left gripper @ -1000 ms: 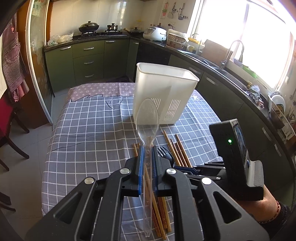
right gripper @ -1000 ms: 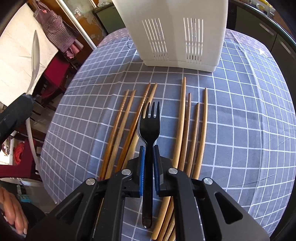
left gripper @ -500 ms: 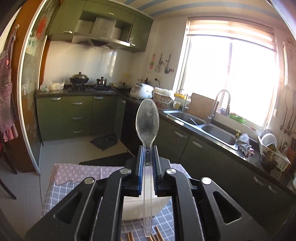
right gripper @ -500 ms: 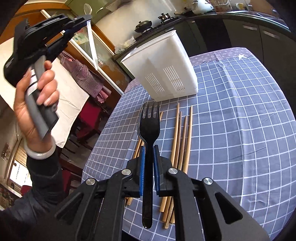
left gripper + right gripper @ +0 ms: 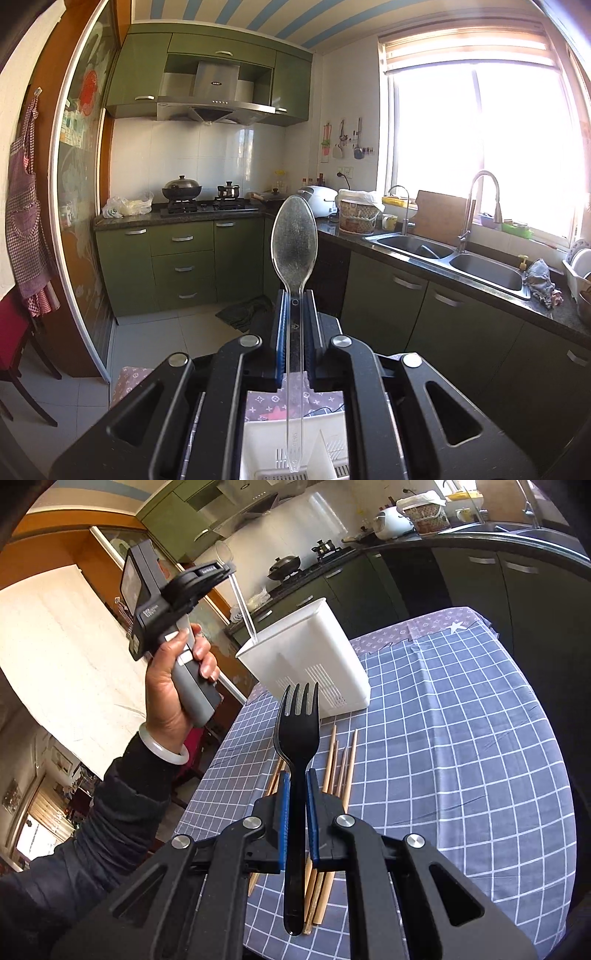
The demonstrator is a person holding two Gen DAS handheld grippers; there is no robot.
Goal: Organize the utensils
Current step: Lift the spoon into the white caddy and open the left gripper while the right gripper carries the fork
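Note:
My left gripper (image 5: pixel 294 301) is shut on a clear plastic spoon (image 5: pixel 294 236), bowl up, its handle end hanging over the white utensil holder (image 5: pixel 266 443) just below. In the right wrist view that left gripper (image 5: pixel 225 566) is held high in a hand above the white utensil holder (image 5: pixel 314 664), and the spoon's handle (image 5: pixel 242 605) reaches down to the holder's rim. My right gripper (image 5: pixel 295 779) is shut on a black plastic fork (image 5: pixel 297 716), tines up, raised above the wooden chopsticks (image 5: pixel 340 764) lying on the checked tablecloth (image 5: pixel 461 738).
Green kitchen cabinets (image 5: pixel 184 254), a stove with pots (image 5: pixel 203 199) and a double sink (image 5: pixel 454 258) lie beyond the table. A red chair (image 5: pixel 14 339) stands at the left. The person's dark sleeve (image 5: pixel 92 842) fills the lower left of the right wrist view.
Both grippers rose and tilted upward, each keeping its utensil. The left one moved over the white holder, so the spoon's handle now hangs at its rim; the fork lifted off the chopsticks.

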